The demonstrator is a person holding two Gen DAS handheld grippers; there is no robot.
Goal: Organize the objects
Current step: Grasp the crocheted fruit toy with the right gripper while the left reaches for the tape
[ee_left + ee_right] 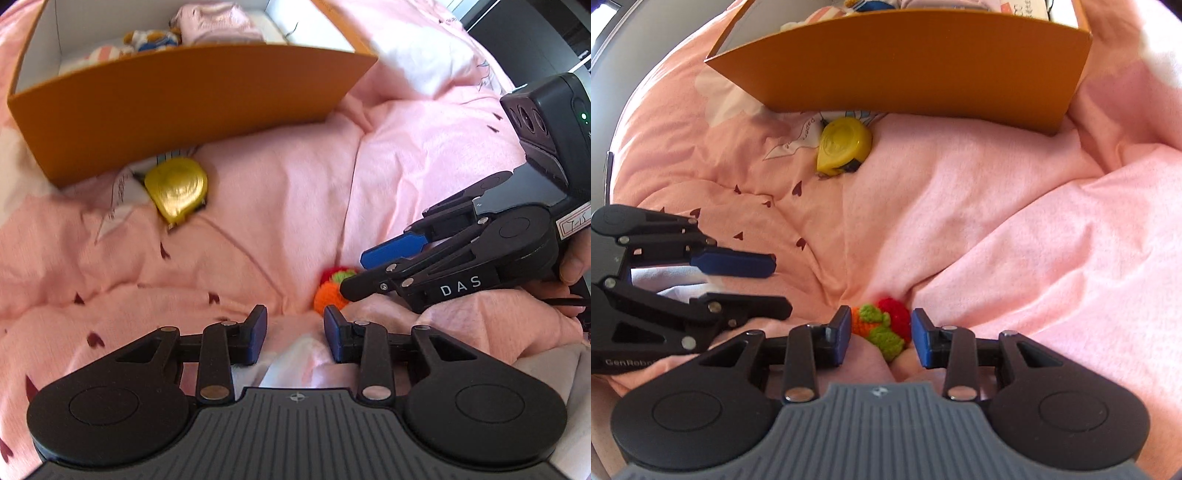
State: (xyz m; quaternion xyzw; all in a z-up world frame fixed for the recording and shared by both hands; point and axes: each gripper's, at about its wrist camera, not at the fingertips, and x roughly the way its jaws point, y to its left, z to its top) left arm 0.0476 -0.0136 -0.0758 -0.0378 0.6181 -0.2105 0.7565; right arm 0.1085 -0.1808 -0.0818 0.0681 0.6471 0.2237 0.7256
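Observation:
A small crocheted toy [882, 328] in orange, green and red lies in a fold of the pink bedspread [997, 229]. My right gripper [881, 334] has a blue pad against each side of it. In the left wrist view the same toy [330, 295] shows at the tips of the right gripper [352, 275]. My left gripper [295, 334] stands open just beside it, with only bedding between its pads. It enters the right wrist view from the left [782, 288]. A yellow tape measure [844, 147] lies on the bed in front of the orange box [923, 62].
The orange box [184, 110] is open on top and holds a pink cloth [218, 26], a small plush figure [151, 40] and other items. The tape measure [176, 192] rests against its near wall. A person's hand [576, 258] holds the right gripper. The bedding is rumpled.

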